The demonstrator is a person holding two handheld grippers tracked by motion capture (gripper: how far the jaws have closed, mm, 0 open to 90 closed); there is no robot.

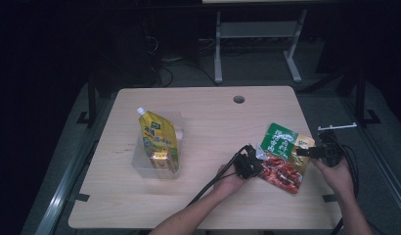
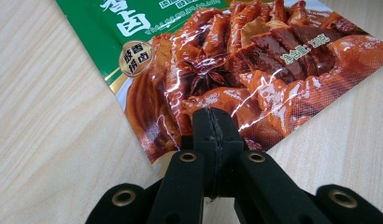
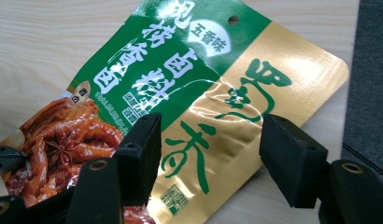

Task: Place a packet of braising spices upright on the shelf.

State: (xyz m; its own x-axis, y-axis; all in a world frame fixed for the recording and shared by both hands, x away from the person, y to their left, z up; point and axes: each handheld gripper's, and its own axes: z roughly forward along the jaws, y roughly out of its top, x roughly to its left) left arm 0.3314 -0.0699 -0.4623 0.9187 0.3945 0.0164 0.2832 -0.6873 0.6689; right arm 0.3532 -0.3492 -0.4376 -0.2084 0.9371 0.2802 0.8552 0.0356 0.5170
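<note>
The table (image 1: 198,200) is lit brightly from above in the high view, while the surrounding room is left nearly black. Glare streaks are seen on the glossy snack pouch (image 3: 189,93) in both gripper views, where nearby jaws are slightly softened.

— what's on the left of the worktop (image 1: 203,205)?
— a clear plastic tub (image 1: 138,164), and a yellow pouch (image 1: 158,134) with a white cap standing upright in it, leaning a little to the back left.
— anything else in the tub?
— a small yellow-brown item (image 1: 160,159) in front of the pouch; too blurred to name.
— and the far edge?
— a round hole (image 1: 238,99) in the pale wood, right of centre.
— behind that?
— a white metal frame (image 1: 218,49) on a grey floor (image 1: 257,68), and dark cables (image 1: 164,73) to its left.
</note>
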